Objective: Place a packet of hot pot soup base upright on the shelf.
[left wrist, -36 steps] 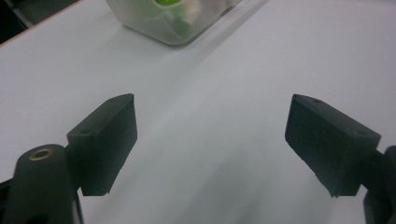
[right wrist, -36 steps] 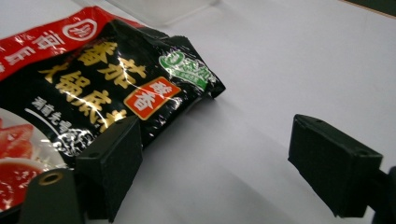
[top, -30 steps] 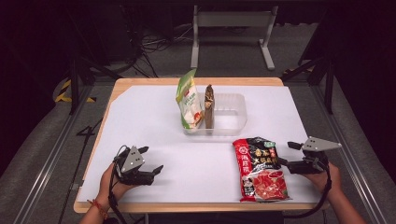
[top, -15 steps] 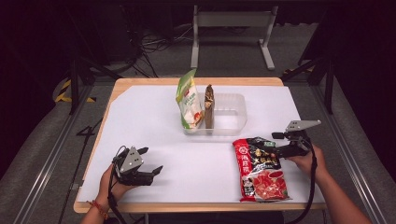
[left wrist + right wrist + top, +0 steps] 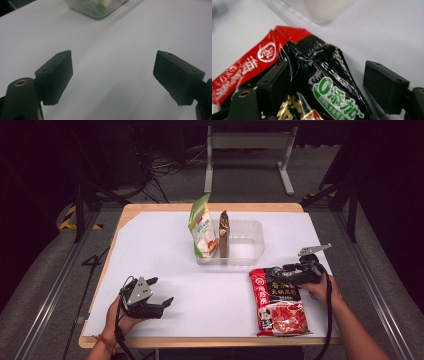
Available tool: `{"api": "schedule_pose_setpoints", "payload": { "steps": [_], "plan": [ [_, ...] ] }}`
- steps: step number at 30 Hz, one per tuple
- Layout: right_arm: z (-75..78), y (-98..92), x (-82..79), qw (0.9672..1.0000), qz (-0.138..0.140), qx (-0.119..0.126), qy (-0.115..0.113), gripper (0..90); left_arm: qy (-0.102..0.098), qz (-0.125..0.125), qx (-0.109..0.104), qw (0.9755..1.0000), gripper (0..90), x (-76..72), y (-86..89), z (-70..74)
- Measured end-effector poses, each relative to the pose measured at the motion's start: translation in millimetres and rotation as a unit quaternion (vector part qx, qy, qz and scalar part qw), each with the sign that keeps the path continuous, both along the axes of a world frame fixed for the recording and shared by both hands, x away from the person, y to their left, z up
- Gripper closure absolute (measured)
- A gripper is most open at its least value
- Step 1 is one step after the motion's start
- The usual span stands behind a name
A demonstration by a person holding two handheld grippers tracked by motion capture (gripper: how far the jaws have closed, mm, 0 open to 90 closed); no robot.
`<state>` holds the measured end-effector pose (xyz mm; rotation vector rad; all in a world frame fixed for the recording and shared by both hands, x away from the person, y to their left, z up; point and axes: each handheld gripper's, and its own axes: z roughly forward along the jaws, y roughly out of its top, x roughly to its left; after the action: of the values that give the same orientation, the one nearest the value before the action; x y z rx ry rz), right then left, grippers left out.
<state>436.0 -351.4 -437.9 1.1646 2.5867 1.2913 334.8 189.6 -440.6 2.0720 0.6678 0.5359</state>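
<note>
The red and black snack bag (image 5: 279, 301) lies flat on the white table cover (image 5: 165, 255) at the near right of the table, its long side running from near to far, just near of the clear plastic tray (image 5: 250, 245) that sits at the middle of the table. The right gripper (image 5: 285, 272) is held level over the far end of this bag, pointing left, with the person's right hand (image 5: 320, 287) behind it at the bag's right edge. In the right gripper view its jaws stand wide apart with the glossy black end of the bag (image 5: 324, 75) between them; the left jaw sits on or just over the film and the right jaw is clear of it over bare cover, so the pads are not pressing on the bag. In the tray stand a green and white pouch (image 5: 202, 227) at its left end and a thin dark packet (image 5: 223, 234) upright just beside it. The left gripper (image 5: 159, 296) rests at the near left of the table in the person's left hand (image 5: 120, 315), well apart from the bag, jaws spread wide over bare white cover with nothing between them.
</note>
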Motion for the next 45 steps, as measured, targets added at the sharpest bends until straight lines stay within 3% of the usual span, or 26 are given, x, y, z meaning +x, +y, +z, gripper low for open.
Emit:
{"api": "schedule_pose_setpoints", "payload": {
  "steps": [3, 9, 15, 24, 29, 36, 45],
  "plan": [
    [0.0, 0.7, -0.6, 1.0000, 0.003, -0.001, -0.002, 23.1, 0.003, -0.002, 0.001, 1.0000, 16.8, 1.0, -0.3, -1.0],
    [-0.2, 3.4, -3.0, 0.9997, 0.020, -0.007, -0.008, 40.5, 0.006, -0.006, 0.007, 0.9999, 16.8, 1.2, -2.9, -2.9],
    [-0.8, -3.3, -2.3, 0.9996, 0.012, 0.025, 0.004, 60.0, 0.011, -0.007, 0.012, 0.9998, 16.8, 2.1, -3.7, -4.5],
    [0.6, -7.2, -4.1, 0.9993, 0.016, 0.033, -0.004, 70.8, 0.012, -0.009, 0.017, 0.9997, 16.8, 2.4, -4.7, -5.5],
    [2.3, -10.7, -6.7, 0.9989, 0.024, 0.038, -0.012, 81.5, 0.014, -0.009, 0.018, 0.9997, 16.8, 2.6, -4.9, -6.3],
    [8.5, -8.3, -12.7, 0.9987, 0.029, 0.029, -0.031, 86.5, 0.016, -0.008, 0.015, 0.9997, 16.8, 3.2, -4.5, -6.7],
    [15.1, -9.7, -19.0, 0.9976, 0.024, 0.044, -0.047, 87.3, 0.017, -0.006, 0.010, 0.9998, 16.8, 3.8, -3.3, -6.3]
  ]
}}
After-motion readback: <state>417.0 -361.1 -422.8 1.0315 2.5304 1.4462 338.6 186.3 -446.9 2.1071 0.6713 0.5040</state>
